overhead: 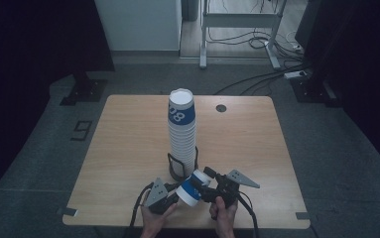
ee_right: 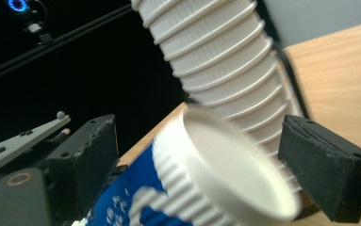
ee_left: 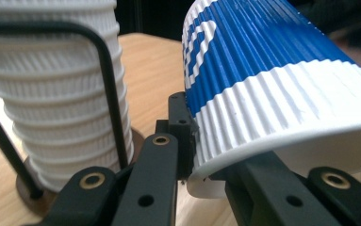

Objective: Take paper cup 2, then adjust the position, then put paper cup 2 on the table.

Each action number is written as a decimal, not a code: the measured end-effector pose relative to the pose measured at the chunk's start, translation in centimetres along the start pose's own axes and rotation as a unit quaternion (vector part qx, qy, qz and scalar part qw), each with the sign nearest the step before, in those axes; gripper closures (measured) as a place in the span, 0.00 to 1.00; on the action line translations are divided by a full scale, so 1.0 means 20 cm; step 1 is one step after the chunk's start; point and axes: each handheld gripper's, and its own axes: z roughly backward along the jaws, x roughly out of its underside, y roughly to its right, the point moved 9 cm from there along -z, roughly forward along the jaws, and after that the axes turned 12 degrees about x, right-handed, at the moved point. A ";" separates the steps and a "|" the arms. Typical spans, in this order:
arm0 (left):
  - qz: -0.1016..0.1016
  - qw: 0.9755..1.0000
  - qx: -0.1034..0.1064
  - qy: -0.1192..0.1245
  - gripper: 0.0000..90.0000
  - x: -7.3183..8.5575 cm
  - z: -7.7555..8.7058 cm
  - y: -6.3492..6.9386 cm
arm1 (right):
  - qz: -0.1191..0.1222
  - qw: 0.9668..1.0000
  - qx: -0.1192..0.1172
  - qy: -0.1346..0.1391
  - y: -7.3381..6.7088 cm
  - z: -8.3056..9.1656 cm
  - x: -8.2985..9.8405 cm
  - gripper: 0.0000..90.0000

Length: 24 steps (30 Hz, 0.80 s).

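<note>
A tall stack of ribbed white paper cups (overhead: 181, 134) stands upright in a black wire holder (overhead: 173, 167) at the middle of the wooden table (overhead: 128, 139). Its top cup has a blue band. A single blue-and-white cup (overhead: 190, 192) lies sideways in the air near the front edge. My left gripper (overhead: 176, 197) is shut on that cup's rim (ee_left: 244, 141), one jaw outside the wall and one inside. My right gripper (overhead: 206, 185) is open; its pads (ee_right: 324, 165) flank the cup's base (ee_right: 234, 165) without pressing. The stack (ee_right: 216, 52) rises just behind.
The holder's wire (ee_left: 107, 84) and stack (ee_left: 60, 94) stand close beside the held cup. A round cable hole (overhead: 221, 108) sits at the table's back. Cables (overhead: 257, 79) and a white frame (overhead: 237, 22) lie on the floor beyond.
</note>
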 end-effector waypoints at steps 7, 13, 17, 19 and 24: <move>0.019 1.000 0.001 -0.006 0.94 0.02 0.04 -0.05 | 0.068 0.997 0.015 0.018 0.04 0.09 -0.01 0.14; 0.023 0.999 -0.004 -0.032 0.94 0.01 0.07 -0.09 | 0.103 0.994 0.021 0.016 0.07 0.13 0.01 0.14; 0.027 0.999 -0.007 -0.042 0.94 0.02 0.09 -0.10 | 0.139 0.990 0.022 0.005 0.09 0.14 0.04 0.14; 0.031 0.998 -0.008 -0.046 0.94 0.02 0.09 -0.11 | 0.168 0.985 0.032 0.001 0.11 0.14 0.07 0.14; 0.036 0.998 -0.001 -0.059 0.94 0.02 0.11 -0.12 | 0.221 0.973 0.066 -0.012 0.18 0.15 0.12 0.14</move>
